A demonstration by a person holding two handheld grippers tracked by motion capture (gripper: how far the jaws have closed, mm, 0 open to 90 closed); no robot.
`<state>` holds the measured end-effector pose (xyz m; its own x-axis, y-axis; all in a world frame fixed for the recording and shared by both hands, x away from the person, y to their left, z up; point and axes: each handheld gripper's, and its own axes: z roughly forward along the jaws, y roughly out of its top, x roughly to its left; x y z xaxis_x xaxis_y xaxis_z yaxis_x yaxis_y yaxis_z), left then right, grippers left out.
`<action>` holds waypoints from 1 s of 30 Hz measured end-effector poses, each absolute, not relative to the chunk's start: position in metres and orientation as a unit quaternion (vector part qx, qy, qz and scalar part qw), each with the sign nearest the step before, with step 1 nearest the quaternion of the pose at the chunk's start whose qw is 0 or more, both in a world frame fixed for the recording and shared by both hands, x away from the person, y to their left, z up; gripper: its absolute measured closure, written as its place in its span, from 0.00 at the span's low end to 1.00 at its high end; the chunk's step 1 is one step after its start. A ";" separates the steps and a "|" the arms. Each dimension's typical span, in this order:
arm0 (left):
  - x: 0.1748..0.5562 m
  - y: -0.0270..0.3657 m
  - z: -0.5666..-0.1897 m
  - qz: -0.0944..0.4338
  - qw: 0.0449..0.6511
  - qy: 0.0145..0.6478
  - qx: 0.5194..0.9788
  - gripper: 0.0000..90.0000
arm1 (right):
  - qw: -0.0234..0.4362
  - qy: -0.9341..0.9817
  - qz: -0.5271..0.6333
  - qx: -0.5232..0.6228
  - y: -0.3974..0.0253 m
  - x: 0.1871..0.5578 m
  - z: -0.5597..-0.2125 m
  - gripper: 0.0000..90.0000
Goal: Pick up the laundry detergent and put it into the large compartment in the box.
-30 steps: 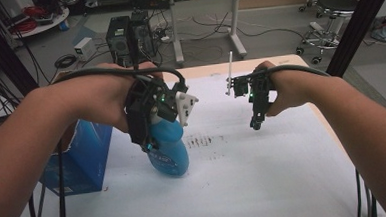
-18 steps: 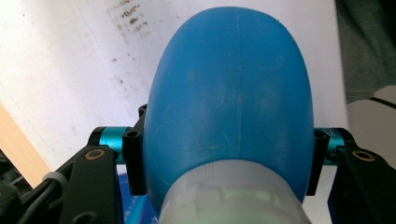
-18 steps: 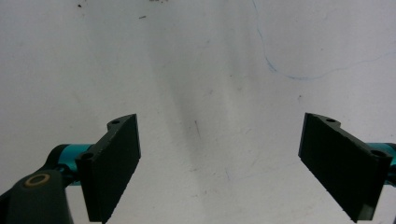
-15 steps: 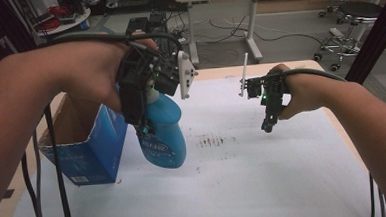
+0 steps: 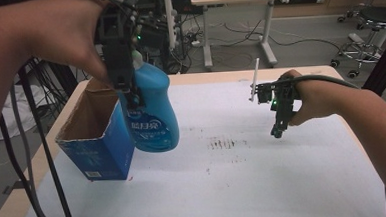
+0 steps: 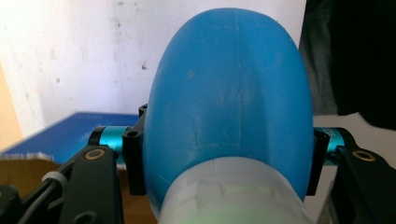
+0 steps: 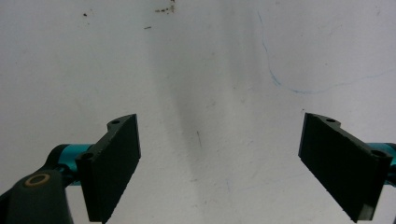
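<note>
Gripping the blue bottle (image 5: 151, 110) beside the box (image 5: 100, 143) rim, left claw (image 5: 130, 94); right claw (image 5: 277, 131) gapes over bare table (image 5: 285, 184).

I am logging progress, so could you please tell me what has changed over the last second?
The left gripper has lifted the blue bottle off the table, beside the open blue box. Its hold is unchanged. The right gripper stays open and empty over the white table.

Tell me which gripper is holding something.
The left gripper: it is clamped on the blue bottle beside the open box. The right gripper hangs open, empty.
</note>
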<state>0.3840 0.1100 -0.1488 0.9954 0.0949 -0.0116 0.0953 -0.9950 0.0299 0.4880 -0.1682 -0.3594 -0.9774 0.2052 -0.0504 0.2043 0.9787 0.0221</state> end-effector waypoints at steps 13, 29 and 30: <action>0.387 0.155 -0.115 -0.014 0.054 0.153 0.987 0.42 | 0.027 0.995 0.008 0.099 -0.166 0.485 -0.360 0.13; 0.406 0.224 -0.094 -0.010 0.066 0.287 0.956 0.42 | 0.023 0.995 0.006 0.093 -0.163 0.484 -0.360 0.13; 0.408 0.228 -0.095 -0.010 0.066 0.295 0.953 0.42 | 0.024 0.995 0.007 0.094 -0.163 0.484 -0.360 0.13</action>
